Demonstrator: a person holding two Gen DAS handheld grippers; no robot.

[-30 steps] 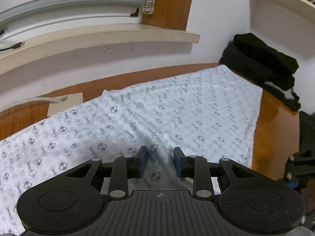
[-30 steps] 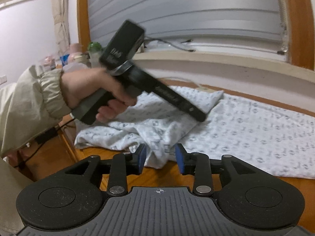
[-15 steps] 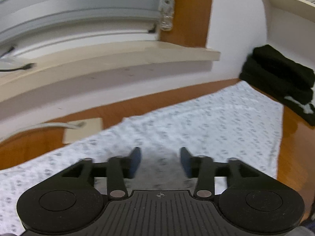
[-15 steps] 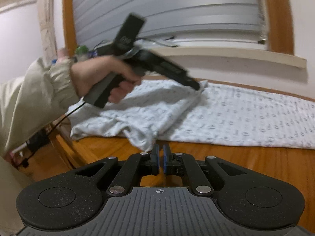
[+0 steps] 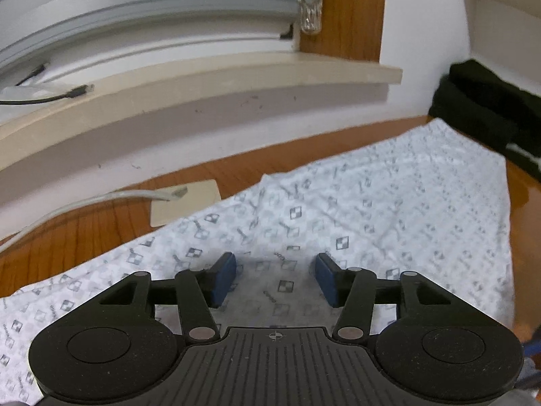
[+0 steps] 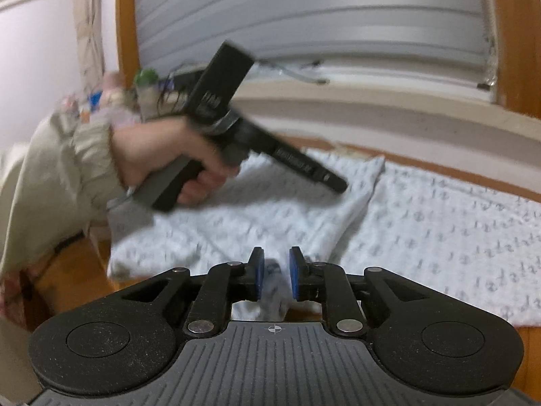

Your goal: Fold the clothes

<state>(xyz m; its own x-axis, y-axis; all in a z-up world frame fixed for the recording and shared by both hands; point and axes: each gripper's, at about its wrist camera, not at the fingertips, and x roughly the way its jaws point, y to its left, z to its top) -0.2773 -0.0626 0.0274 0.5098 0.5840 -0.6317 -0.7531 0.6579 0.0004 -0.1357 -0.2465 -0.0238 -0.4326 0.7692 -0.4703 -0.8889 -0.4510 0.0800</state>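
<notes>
now garment (image 6: 274,287) fold between right gripper (image 6: 274,279) fingers

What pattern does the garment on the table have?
White garment with small grey checkered squares and marks; clearest in the left wrist view.

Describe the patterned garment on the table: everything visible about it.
The garment is thin, pale blue-white cloth printed with small dark checkered squares. It lies mostly flat on the wooden table, lightly creased, with one end folded over itself in the right wrist view. Its far corner meets a black pile. The right gripper has a fold of it between its fingers.
</notes>
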